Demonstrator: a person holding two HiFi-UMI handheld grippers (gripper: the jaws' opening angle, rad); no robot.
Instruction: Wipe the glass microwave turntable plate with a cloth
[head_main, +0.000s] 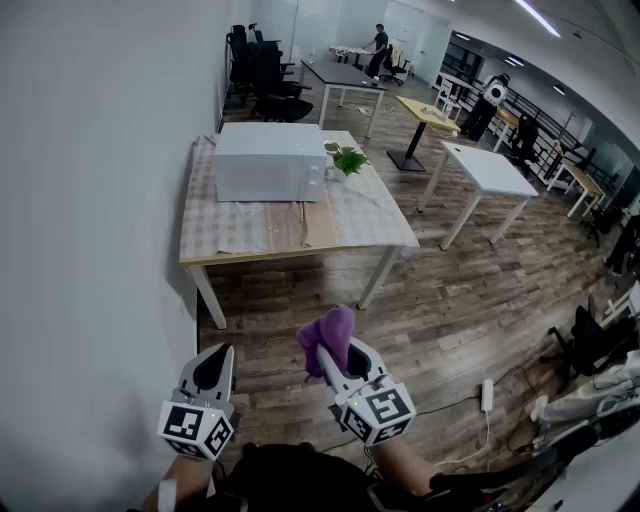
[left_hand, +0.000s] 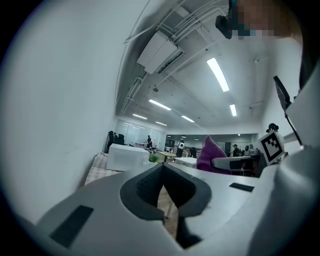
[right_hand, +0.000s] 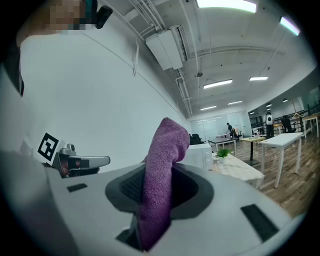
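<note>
Purple cloth (right_hand: 161, 180) stands up in a folded tuft from the right hand-held gripper (head_main: 338, 358), whose jaws are clamped on its lower part; the right gripper view shows the fabric filling the gap between the pads. The left hand-held gripper (head_main: 214, 366) is pressed together, or very nearly, with nothing in it; only a thin slit shows between its pads.

No view shows the glass turntable plate; my guess is that it sits inside the white microwave (head_main: 270, 162), which stands on the counter (head_main: 318, 228) against the wall, well apart from both hand-held grippers across a stretch of wood floor (head_main: 450, 300). So wiping has not begun, and the step in hand looks like the approach.

To do it well: carry the cloth level and keep the pinch firm on the way, since a slack grip would let the tuft slide out; come at the microwave from its front, which I cannot pick out from here; the empty left hand-held gripper is the natural one for the door, and its jaws would have to spread first. A small green plant (head_main: 346, 158) stands just beside the microwave on the right, so the door swing and the right arm should keep off it. For the wipe, lay the loose top of the cloth flat on the glass rather than prodding with the jaw tips; glass is slick and could shift or tip under a hard point.
</note>
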